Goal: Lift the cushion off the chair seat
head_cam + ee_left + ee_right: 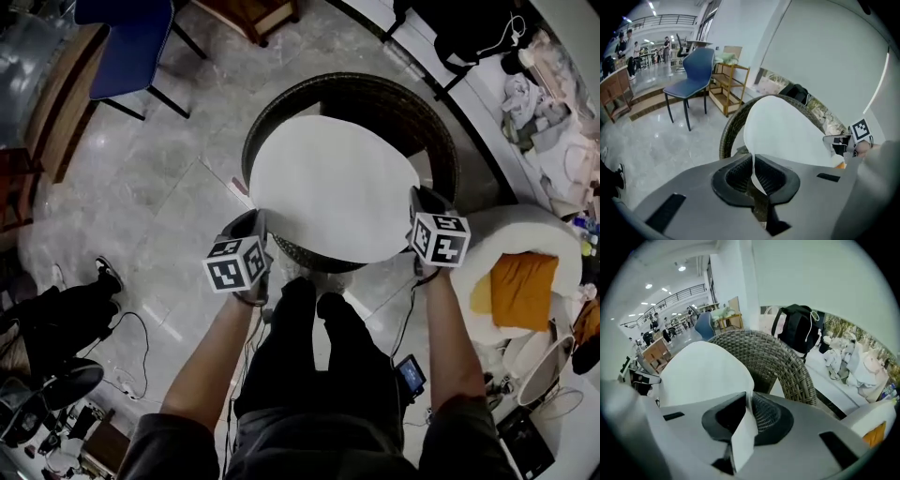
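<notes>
Both grippers were clamped on the cushion (333, 187), one at each side of its near edge. My left gripper (753, 176) had its jaws pressed together on a thin fold of the white fabric, which ran up between the pads. My right gripper (744, 420) pinched a similar flap, and a strip of cloth hung down out of its closed jaws.

From the head view the cushion was a pale oval stretched between the two grippers, lying over the round wicker chair (394, 94) and covering the chair's front rim. In both gripper views it stood raised above the woven rim, with the chair's curved back showing behind it. I could not tell whether its far edge touched the seat.

Off to the far left stood a blue chair (122, 42) on the marble floor (178, 187). To the right lay an orange pillow (525, 286) on a white bed (553, 234).
</notes>
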### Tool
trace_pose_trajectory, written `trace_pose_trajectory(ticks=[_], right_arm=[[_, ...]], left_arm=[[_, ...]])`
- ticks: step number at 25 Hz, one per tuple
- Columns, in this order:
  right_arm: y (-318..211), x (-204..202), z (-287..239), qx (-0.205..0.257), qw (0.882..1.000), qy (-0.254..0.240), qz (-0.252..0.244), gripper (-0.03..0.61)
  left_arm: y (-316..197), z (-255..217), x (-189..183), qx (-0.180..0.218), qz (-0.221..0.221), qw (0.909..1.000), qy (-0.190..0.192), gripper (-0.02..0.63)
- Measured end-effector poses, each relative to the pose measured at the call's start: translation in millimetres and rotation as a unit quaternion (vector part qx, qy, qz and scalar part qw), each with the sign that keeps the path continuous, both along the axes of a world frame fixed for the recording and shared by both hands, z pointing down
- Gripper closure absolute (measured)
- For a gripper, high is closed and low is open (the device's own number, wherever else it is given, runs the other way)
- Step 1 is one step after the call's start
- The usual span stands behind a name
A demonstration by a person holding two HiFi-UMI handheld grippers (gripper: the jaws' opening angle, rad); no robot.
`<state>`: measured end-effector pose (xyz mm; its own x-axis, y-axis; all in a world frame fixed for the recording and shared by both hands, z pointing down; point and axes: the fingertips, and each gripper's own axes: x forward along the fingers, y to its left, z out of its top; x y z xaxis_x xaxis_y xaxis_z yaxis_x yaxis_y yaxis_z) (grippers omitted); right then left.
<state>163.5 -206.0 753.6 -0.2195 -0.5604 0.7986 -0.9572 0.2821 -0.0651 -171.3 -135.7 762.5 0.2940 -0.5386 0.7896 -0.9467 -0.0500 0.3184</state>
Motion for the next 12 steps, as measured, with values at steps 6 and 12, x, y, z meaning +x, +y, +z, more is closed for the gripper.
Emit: trace_pose_trajectory(ticks=[6,12], right_arm=[[1.4,5.6,-86.2,0.051,0.999,-0.014,0.011,0.531],[1.6,15.9,-168.0,0.103,0.994,-0.022,0.024,0.531]], left_arm=[[-12.0,-82.7,2.8,0.051,0.003,0.9987,-0.003,0.589],[-19.0,-162.7,12.3,0.100,0.009,0.9949,0.000,0.589]])
